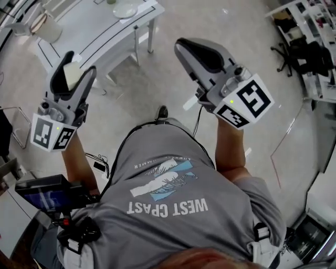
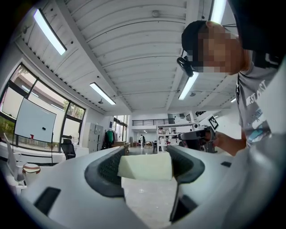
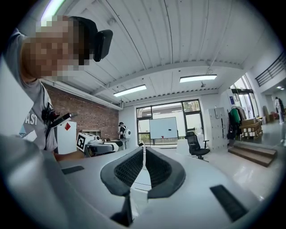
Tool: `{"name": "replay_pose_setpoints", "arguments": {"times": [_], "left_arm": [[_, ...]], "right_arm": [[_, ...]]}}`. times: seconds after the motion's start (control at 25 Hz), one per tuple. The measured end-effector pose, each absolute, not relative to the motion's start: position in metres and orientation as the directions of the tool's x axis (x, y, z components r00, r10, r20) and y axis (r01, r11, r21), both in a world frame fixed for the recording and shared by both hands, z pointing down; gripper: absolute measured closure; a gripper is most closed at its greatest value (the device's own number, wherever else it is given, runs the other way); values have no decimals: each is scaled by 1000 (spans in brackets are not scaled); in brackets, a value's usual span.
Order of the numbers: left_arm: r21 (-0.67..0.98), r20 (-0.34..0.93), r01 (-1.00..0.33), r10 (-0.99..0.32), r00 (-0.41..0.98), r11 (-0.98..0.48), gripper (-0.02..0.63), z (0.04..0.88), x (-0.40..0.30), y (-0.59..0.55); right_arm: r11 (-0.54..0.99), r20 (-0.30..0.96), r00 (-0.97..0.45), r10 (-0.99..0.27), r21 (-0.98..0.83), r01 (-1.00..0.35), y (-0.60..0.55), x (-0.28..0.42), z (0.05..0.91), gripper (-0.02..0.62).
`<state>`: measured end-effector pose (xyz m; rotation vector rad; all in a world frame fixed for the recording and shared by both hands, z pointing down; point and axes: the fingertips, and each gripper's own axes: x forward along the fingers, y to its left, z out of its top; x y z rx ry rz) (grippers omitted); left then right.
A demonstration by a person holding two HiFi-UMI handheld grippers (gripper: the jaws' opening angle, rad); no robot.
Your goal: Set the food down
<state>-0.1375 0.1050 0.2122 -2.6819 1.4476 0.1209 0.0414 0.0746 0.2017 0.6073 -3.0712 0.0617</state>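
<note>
Pinching a pale yellow food block (image 2: 145,166), the left gripper (image 1: 77,65) has its jaws clamped on the block's two ends, held in the air just in front of the white table (image 1: 100,37). In the head view the jaws hide most of the block; only a top corner shows. Its long axis runs jaw to jaw, level in the left gripper view. The plate (image 1: 125,9) is cut off by the frame. The grey shirt (image 1: 173,157) reads "WEST COAST"; the smaller line is unreadable. The right gripper (image 3: 143,152) has its jaws pressed together, nothing between.

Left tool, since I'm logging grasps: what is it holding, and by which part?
The left tool holds a pale food block, pinched by its two opposite sides near the tool's tips.
</note>
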Motion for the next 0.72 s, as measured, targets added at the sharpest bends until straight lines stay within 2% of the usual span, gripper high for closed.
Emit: {"name": "replay_pose_setpoints", "arguments": {"times": [0.32, 0.52, 0.72], "left_arm": [[-25, -93, -870, -865, 493, -493, 307, 216, -120, -35], [-19, -90, -876, -872, 481, -481, 307, 212, -117, -55], [-10, -71, -875, -872, 484, -485, 307, 237, -138, -107]], "right_arm": [[942, 49, -946, -320, -88, -324, -75, 58, 211, 586], [951, 66, -954, -294, -81, -298, -92, 57, 204, 586], [952, 74, -956, -283, -103, -290, -146, 29, 234, 586]]}}
